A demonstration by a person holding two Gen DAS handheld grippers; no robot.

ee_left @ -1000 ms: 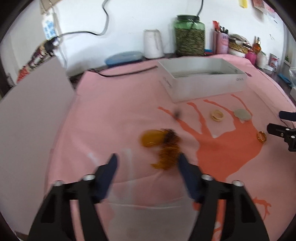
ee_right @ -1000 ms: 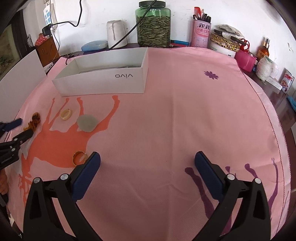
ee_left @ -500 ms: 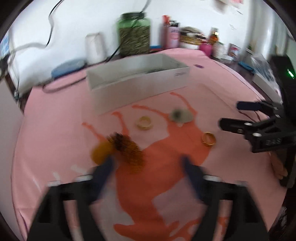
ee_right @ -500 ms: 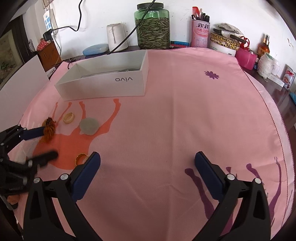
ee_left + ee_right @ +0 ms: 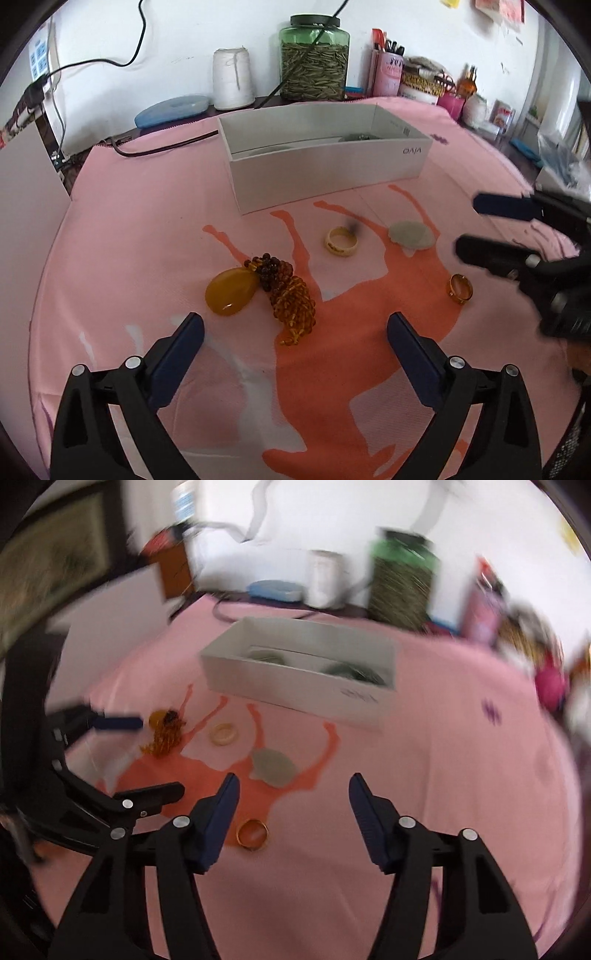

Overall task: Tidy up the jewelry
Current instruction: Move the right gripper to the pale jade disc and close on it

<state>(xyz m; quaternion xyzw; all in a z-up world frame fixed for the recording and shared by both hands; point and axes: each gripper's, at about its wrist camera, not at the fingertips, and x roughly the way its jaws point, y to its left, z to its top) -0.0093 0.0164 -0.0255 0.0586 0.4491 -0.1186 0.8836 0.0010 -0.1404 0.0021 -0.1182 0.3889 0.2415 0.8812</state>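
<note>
An amber bead necklace (image 5: 291, 299) with a yellow pendant (image 5: 231, 295) lies on the pink cloth just ahead of my left gripper (image 5: 295, 332). That gripper's jaws are opening wide, with nothing between them. A cream ring (image 5: 341, 242), a pale green disc (image 5: 412, 233) and a gold ring (image 5: 460, 288) lie further right. My right gripper (image 5: 293, 794) hovers over the gold ring (image 5: 252, 833), which rests on the cloth beside its left finger. Its jaws are closing and its pads touch nothing. The green disc (image 5: 273, 766) sits just ahead of it. A white box (image 5: 325, 162) stands behind, with round pieces inside.
A green glass jar (image 5: 314, 59), a white spool (image 5: 233, 79), a pink pen cup (image 5: 388, 75) and clutter line the wall behind the table. A dark cable (image 5: 159, 147) lies at the cloth's far left. A pale board (image 5: 26, 221) stands at the left edge.
My left gripper has opened wide and its view has swung right, so the necklace lies free before it. My right gripper has rolled, moved left over the gold ring, and its jaws have narrowed.
</note>
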